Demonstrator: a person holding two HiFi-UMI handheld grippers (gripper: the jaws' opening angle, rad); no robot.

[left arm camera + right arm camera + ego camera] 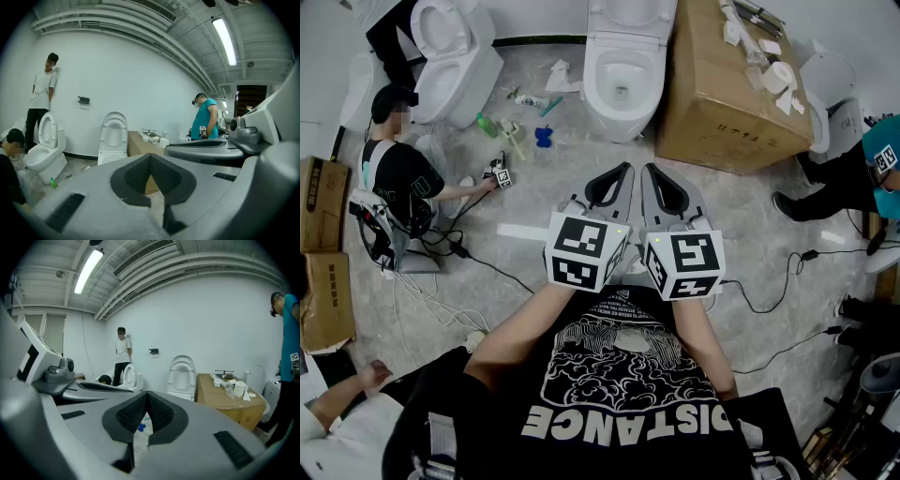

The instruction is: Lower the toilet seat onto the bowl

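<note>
The white toilet (623,84) stands against the far wall, straight ahead of me. Its seat (630,14) is raised upright against the tank, and the bowl is uncovered. The left gripper view shows that seat (114,131) standing up, as does the right gripper view (182,375). My left gripper (625,169) and right gripper (648,170) are side by side over the floor, a good way short of the bowl, pointing at it. Both are shut with nothing between the pads (151,157) (146,394).
A large cardboard box (722,94) with paper rolls on top stands right of the toilet. A second toilet (450,56) is at far left, with a person (403,178) sitting on the floor by it. Another person (862,169) crouches at right. Cables, a green bottle (487,125) and blue scraps (544,137) lie on the floor.
</note>
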